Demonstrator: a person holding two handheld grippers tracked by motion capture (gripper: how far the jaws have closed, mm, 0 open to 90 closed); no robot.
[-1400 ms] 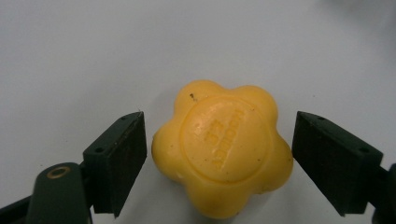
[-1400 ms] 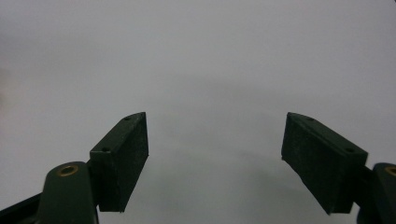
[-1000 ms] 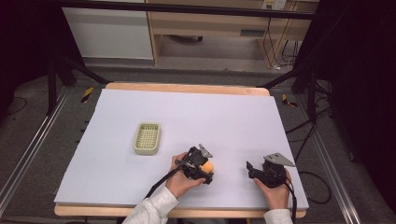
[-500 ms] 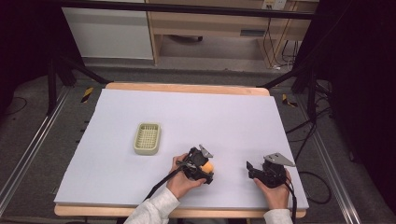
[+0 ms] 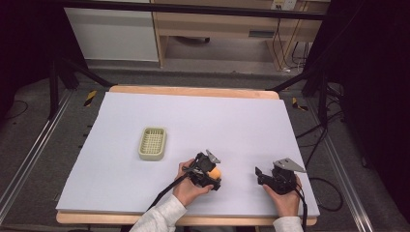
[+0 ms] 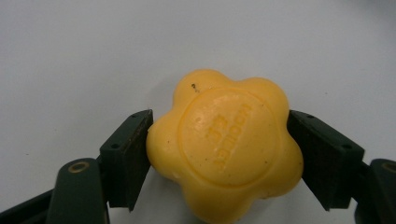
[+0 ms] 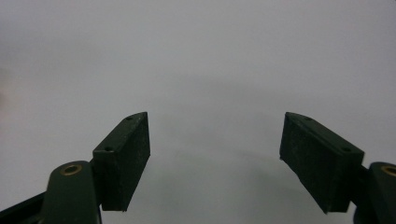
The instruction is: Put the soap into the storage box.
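Observation:
A yellow flower-shaped soap (image 6: 224,144) with embossed lettering lies on the white table, in front of the person near the front edge (image 5: 214,171). My left gripper (image 5: 215,174) has just been closing around it. Its two black pads (image 6: 133,154) now press on the soap's left and right sides, so it is shut on the soap. To the right, my right gripper (image 5: 259,175) rests low over the table in the other hand. Its jaws stand wide open (image 7: 215,144) with only bare white surface between them.
A small pale green slotted basket (image 5: 153,143) sits on the white tabletop (image 5: 203,111), left of and beyond the left hand. The table's wooden front edge (image 5: 193,220) runs just below both hands. Dark frame rails and cables flank the table.

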